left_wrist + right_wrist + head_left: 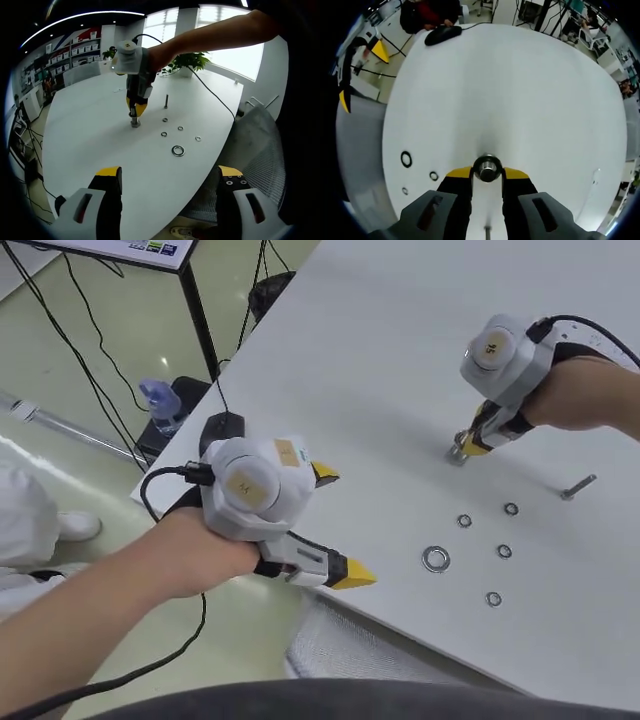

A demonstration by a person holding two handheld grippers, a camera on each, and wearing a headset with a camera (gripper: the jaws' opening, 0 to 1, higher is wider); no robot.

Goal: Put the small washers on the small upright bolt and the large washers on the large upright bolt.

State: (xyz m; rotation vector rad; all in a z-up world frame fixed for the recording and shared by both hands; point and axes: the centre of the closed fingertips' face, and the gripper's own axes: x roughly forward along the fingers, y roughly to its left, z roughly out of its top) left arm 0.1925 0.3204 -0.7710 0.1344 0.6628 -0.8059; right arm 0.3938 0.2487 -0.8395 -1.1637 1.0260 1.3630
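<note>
While my right gripper (487, 173) clamps the large bolt (487, 167) upright on the tabletop (510, 90), my left gripper (169, 172) hangs with jaws apart. Washers (178, 150) lie flat ahead of those jaws: thin, light, slippery; I'd pinch one across its rim.

Worktop: white table (400, 360), broad, with a rounded edge.
Floor: pale green floor (110, 330), glossy, with black cables (98, 360) trailing across it.
Blue spray bottle (162, 405), standing near a black table leg (198, 320).
Grey mesh chair (260, 135) at the table's near edge.
Far wall: large bright windows (235, 55), with a potted plant (189, 61) in front.
Side wall: stocked shelves (82, 47).
Ceiling: curved light strip (75, 19).
</note>
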